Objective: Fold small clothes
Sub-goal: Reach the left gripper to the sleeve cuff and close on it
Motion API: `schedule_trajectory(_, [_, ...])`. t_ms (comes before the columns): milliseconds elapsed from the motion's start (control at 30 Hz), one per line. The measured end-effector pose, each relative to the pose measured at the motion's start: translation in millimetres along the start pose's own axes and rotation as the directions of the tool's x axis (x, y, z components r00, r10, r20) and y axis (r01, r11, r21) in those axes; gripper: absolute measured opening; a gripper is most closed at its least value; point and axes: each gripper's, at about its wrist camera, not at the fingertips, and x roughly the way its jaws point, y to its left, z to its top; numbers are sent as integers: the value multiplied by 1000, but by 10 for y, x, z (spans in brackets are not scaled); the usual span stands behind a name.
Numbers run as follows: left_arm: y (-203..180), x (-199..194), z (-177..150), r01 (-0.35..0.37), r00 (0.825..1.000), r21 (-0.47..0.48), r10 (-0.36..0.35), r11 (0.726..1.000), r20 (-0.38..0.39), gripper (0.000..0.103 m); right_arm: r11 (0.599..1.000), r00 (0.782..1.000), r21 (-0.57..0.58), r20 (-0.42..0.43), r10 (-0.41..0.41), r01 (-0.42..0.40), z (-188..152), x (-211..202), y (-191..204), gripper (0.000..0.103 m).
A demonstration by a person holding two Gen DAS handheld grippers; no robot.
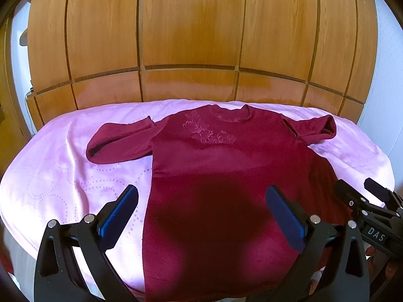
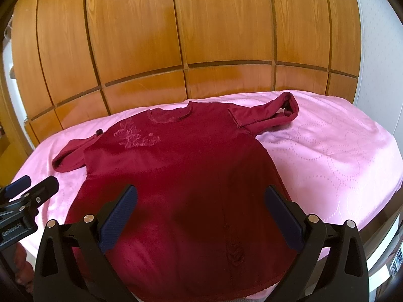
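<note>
A dark red long-sleeved top (image 1: 221, 166) (image 2: 181, 176) with a floral embroidery near the collar lies flat, front up, on a pink bedspread (image 1: 63, 166) (image 2: 335, 151). Its collar points away from me and its hem is near the front edge. Both sleeves lie bent beside the body. My left gripper (image 1: 201, 201) hovers open over the lower left part of the top, nothing between its fingers. My right gripper (image 2: 201, 198) is open above the lower middle of the top. Each gripper shows at the edge of the other's view, the right one (image 1: 357, 191) and the left one (image 2: 37, 183).
A wooden panelled wardrobe (image 1: 191, 37) (image 2: 176, 37) stands right behind the bed. White wall (image 1: 388, 58) shows at the right. Pink bedspread spreads out on both sides of the top.
</note>
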Motion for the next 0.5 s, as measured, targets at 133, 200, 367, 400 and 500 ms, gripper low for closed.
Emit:
schedule_trajectory(133, [11, 57, 8, 10, 1000, -1, -10, 1000, -21, 101, 1000, 1000, -4, -16, -4, 4, -2, 52, -1, 100])
schedule_trajectory(200, [16, 107, 8, 17, 999, -6, -18, 1000, -38, 101, 1000, 999, -5, -34, -6, 6, -22, 81, -7, 100])
schedule_trajectory(367, [133, 415, -28, 89, 982, -64, -99, 994, -162, 101, 1000, 993, -15, -119, -15, 13, -54, 288, -44, 100])
schedule_trajectory(400, [178, 488, -45, 91, 976, -87, -106, 992, -188, 101, 1000, 991, -10, -130, -15, 14, -72, 317, -59, 100])
schedule_trajectory(500, [271, 688, -91, 47, 970, -117, -73, 992, -233, 101, 1000, 989, -5, -150, -10, 10, -99, 403, -98, 100])
